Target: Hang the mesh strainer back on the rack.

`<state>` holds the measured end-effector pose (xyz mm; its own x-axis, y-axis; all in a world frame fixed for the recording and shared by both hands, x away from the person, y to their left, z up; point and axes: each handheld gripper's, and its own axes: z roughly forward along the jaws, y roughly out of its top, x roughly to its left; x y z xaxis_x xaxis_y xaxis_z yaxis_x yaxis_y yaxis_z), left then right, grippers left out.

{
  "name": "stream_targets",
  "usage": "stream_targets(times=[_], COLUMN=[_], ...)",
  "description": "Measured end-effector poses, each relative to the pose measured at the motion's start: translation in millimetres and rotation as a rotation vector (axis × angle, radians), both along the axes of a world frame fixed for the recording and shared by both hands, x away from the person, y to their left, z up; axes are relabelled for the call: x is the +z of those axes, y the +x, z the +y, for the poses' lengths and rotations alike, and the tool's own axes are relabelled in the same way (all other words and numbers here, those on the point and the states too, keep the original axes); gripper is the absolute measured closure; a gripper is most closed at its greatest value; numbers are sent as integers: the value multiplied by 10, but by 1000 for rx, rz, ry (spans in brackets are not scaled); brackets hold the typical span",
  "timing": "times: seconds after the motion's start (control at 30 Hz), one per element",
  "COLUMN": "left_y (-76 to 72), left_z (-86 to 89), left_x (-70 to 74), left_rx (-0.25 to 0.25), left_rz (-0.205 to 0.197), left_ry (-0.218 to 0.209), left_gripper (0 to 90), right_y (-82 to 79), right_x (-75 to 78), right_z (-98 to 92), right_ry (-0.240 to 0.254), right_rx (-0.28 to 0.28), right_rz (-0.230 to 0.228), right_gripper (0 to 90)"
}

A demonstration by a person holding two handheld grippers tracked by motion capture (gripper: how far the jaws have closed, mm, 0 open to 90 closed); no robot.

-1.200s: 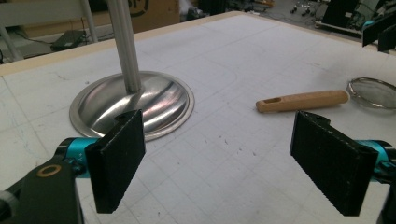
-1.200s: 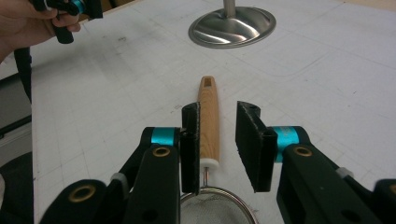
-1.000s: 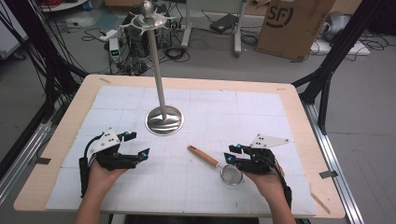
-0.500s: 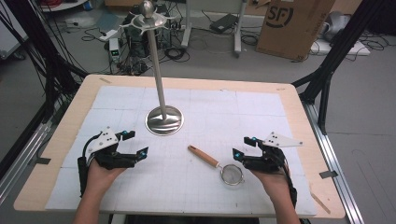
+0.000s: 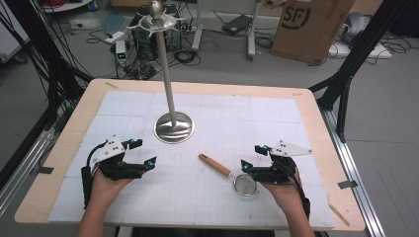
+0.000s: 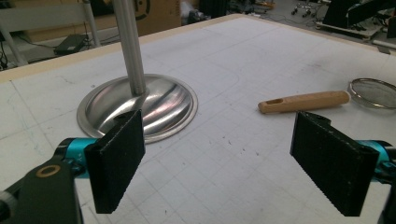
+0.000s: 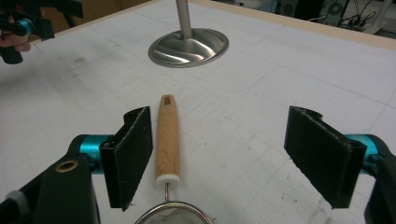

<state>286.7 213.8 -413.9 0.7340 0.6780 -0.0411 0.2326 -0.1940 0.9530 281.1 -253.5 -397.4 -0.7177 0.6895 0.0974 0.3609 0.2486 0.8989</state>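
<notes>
The right gripper (image 7: 219,158) is hovering low over the table mat with its jaws spread wide, and the wooden handle (image 7: 167,137) of a small mesh strainer (image 5: 245,185) is lying between them, much nearer the left jaw than the right. To take the handle well, the hand is probably needing to slide sideways until the wood sits midway between the pads, then close across the thick middle of the handle, not the thin wire neck by the sieve rim (the neck looks too slim to hold steady). The left gripper (image 6: 233,158) is also standing open and holding nothing, near the round base (image 6: 140,109) of the steel stand (image 5: 165,74); the strainer is lying well to its right.

Beyond the table (image 5: 207,88), a cardboard box (image 5: 309,29) on the floor is bearing large dark letters reading "SF". No other writing is legible.
</notes>
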Motion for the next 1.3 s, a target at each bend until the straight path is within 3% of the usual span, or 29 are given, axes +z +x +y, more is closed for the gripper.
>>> stream_targets(times=[0.27, 0.5, 0.97, 1.07, 1.1, 1.3], left_y=[-13, -3, -11, -10, -10, -14], left_z=[7, 11, 36, 36, 37, 40], left_x=[8, 10, 29, 29, 30, 40], left_rx=[3, 0, -2, -4, -4, -5], left_rz=[-1, -1, -6, -2, 0, -1], left_ry=[-4, -7, -20, -25, -27, -27], left_gripper=[185, 185, 184, 184, 184, 184], right_y=[6, 18, 145, 166, 175, 210], right_x=[-11, -37, -80, -104, -123, -174], right_z=[75, 149, 477, 545, 585, 611], right_ry=[-31, -51, -208, -265, -304, -340], right_rx=[22, 42, 132, 155, 163, 170], right_rz=[-2, 29, 104, 118, 128, 153], right_gripper=[214, 214, 288, 320, 335, 408])
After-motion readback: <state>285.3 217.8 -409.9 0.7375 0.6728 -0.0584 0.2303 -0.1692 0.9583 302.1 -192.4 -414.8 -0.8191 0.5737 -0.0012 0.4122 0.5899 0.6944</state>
